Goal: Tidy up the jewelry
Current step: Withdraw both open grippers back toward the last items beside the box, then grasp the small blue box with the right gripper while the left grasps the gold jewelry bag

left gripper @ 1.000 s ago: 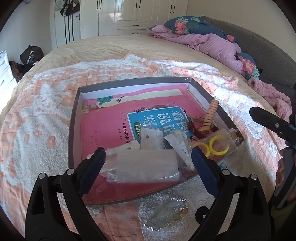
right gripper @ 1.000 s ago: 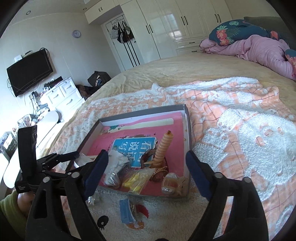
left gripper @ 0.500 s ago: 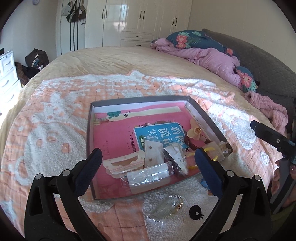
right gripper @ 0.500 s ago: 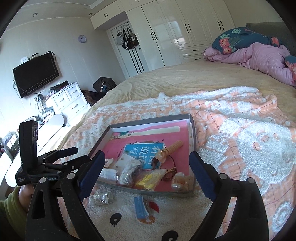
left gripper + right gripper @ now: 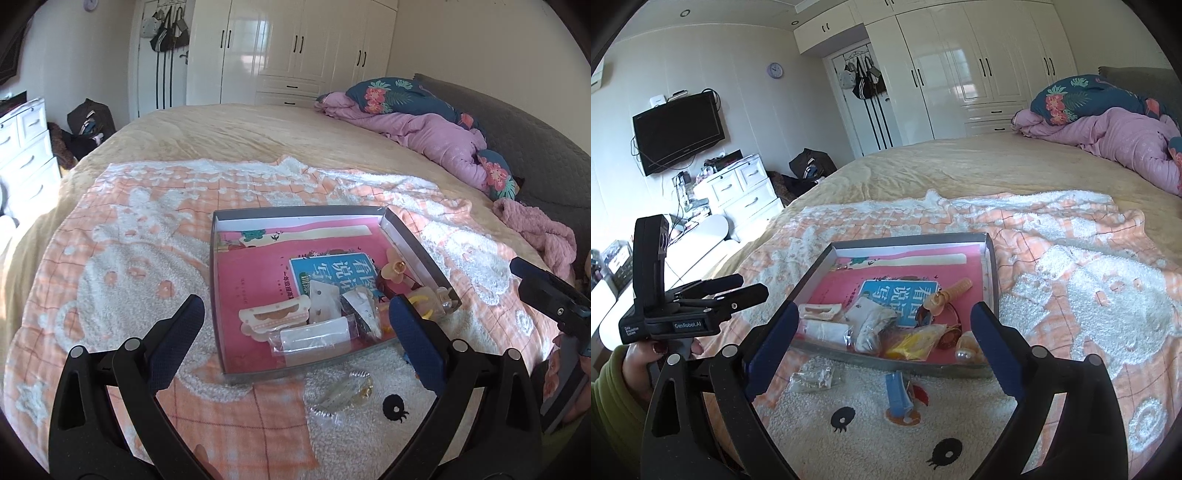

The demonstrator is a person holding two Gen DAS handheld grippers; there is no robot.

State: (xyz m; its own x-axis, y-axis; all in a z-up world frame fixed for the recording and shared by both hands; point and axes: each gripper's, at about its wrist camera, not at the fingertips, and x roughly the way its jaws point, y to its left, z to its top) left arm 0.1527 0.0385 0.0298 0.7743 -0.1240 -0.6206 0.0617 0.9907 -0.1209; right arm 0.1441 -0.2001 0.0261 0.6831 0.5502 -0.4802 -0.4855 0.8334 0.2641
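Left wrist view shows the tray point(image 5: 221, 295) lying on the blanket point(image 5: 147, 221) of the bed point(image 5: 258, 136), and most of the jewelry is already inside it: a cream hair clip point(image 5: 273, 319), a clear packet point(image 5: 314, 338), a yellow ring point(image 5: 421, 299) and a spiral piece point(image 5: 393, 269), all crowded at the near right corner over a pink book point(image 5: 258, 269). Two things remain outside, just beside the near wall of the tray. One is a small bag point(image 5: 341, 397) with gold and silver pieces; the other is a blue clip point(image 5: 897, 393), clear in the right wrist view.

The left claw point(image 5: 295, 336) hangs above the near edge of the tray, its fingers wide apart and holding nothing. The right claw point(image 5: 882, 343) is the same, wide open and empty, with the tray's near wall between its tips.

The bag lies below and a little right of the left claw's middle, on the side toward the person. Its long axis runs slanting, from near left to far right. The blue clip lies almost under the middle of the right claw, its long axis pointing nearly straight away from the camera, so the fingers would close across its narrow side. I judge the right hand is better placed for the clip and the left for the bag; either must come down and back a little. The soft blanket may let a thin bag slip under a finger.
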